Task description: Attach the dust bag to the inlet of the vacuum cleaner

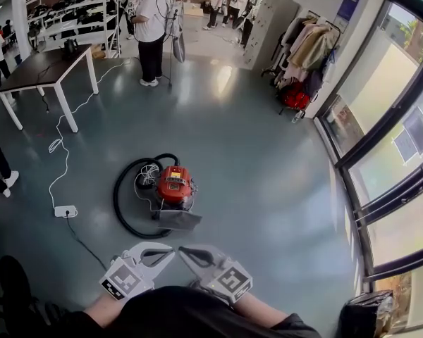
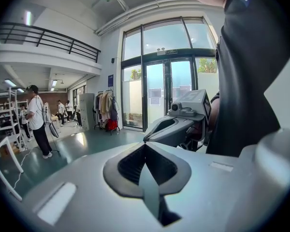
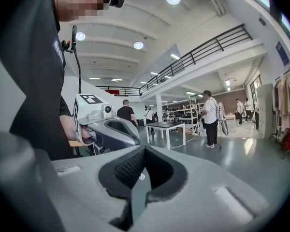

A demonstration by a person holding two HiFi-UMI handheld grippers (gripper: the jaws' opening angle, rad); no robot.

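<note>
The red vacuum cleaner [image 1: 175, 185] sits on the grey floor, ringed by its black hose [image 1: 120, 206]. A flat grey piece [image 1: 178, 220], possibly the dust bag, lies against its near side. My left gripper [image 1: 169, 253] and right gripper [image 1: 184, 251] are held close to my body, well short of the vacuum, with their tips pointing at each other. Both are shut with nothing between the jaws. The left gripper view looks past its closed jaws to the right gripper [image 2: 181, 122]. The right gripper view likewise shows the left gripper [image 3: 108, 127].
A white power strip [image 1: 65, 210] with a cable lies left of the vacuum. A dark-topped table [image 1: 49, 67] stands at the back left, a clothes rack [image 1: 307, 55] at the back right, windows along the right. People stand at the back. A black bin [image 1: 366, 314] is beside me.
</note>
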